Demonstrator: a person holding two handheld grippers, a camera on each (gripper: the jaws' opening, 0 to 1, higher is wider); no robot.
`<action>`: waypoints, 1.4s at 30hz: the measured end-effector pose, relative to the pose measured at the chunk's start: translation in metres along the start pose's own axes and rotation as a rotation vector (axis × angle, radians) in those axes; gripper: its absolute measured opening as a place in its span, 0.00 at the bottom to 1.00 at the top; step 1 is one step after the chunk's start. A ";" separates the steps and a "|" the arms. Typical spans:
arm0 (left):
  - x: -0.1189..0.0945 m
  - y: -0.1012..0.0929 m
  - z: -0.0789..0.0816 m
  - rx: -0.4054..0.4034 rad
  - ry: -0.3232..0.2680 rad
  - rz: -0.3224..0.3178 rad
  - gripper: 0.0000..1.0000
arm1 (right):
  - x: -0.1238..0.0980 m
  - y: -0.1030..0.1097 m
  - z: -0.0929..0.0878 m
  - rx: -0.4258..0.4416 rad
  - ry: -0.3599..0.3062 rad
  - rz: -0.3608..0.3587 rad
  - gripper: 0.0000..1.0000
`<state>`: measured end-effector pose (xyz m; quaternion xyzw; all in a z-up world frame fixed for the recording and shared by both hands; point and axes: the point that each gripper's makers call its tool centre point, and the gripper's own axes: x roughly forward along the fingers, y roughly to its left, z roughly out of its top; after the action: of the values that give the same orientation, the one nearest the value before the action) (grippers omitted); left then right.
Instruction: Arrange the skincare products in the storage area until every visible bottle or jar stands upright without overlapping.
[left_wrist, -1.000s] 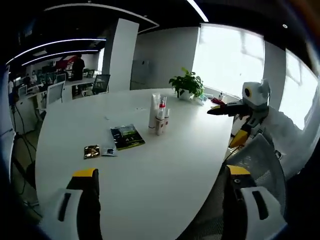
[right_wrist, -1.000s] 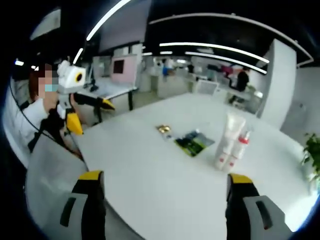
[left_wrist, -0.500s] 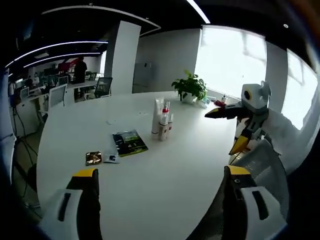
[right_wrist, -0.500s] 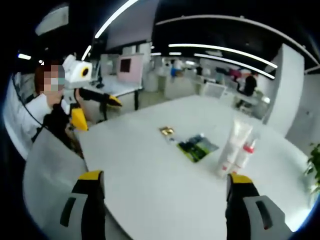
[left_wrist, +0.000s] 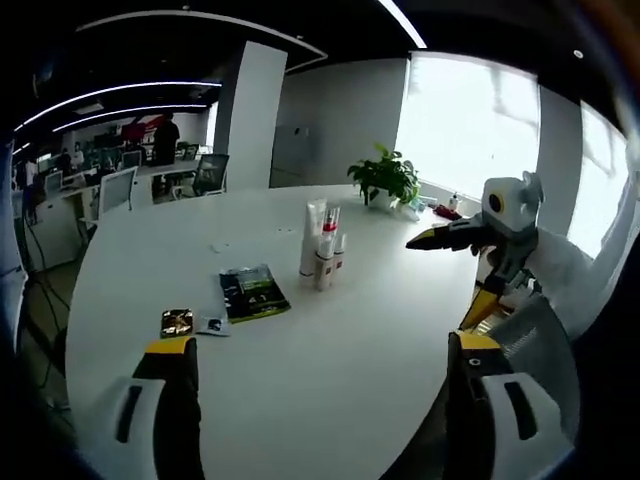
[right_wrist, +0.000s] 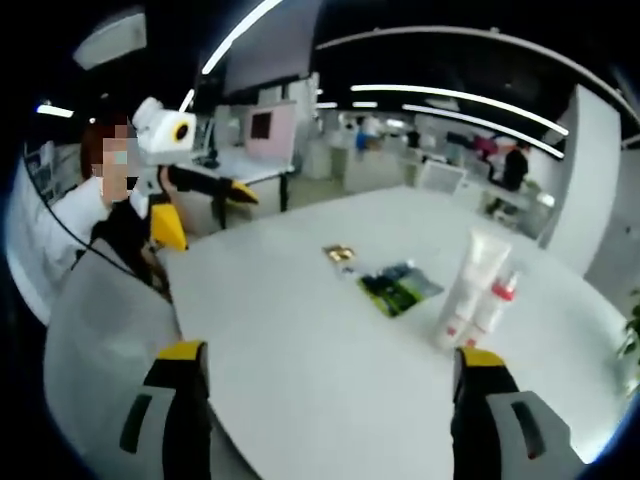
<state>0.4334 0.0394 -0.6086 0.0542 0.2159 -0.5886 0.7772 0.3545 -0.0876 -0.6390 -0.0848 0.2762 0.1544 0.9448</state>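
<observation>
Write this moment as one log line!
left gripper: open, empty | right gripper: open, empty | skincare bottles: upright, clustered, untouched on table

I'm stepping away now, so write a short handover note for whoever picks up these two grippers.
Left gripper: open, empty, held above the near edge of the white table.
Right gripper: open, empty, also off the products.
Skincare products: white tube, red-capped spray bottle and a small bottle stand upright in a tight cluster mid-table.
Flat sachets and a dark packet lie nearby.
Done: nothing grasped.
Left: check the cluster's spacing.
</observation>
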 end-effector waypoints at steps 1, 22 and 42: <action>0.002 -0.001 0.000 -0.005 0.000 0.009 0.99 | 0.000 0.000 -0.001 -0.006 0.001 0.007 0.99; 0.008 -0.001 0.004 0.008 0.039 0.099 0.99 | -0.006 -0.023 0.001 -0.009 -0.070 0.018 0.99; 0.048 0.020 0.001 0.049 0.096 -0.005 0.99 | 0.034 -0.020 -0.006 0.021 -0.026 0.059 0.89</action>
<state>0.4625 0.0022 -0.6300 0.1006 0.2386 -0.5925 0.7628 0.3856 -0.1000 -0.6614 -0.0646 0.2678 0.1802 0.9443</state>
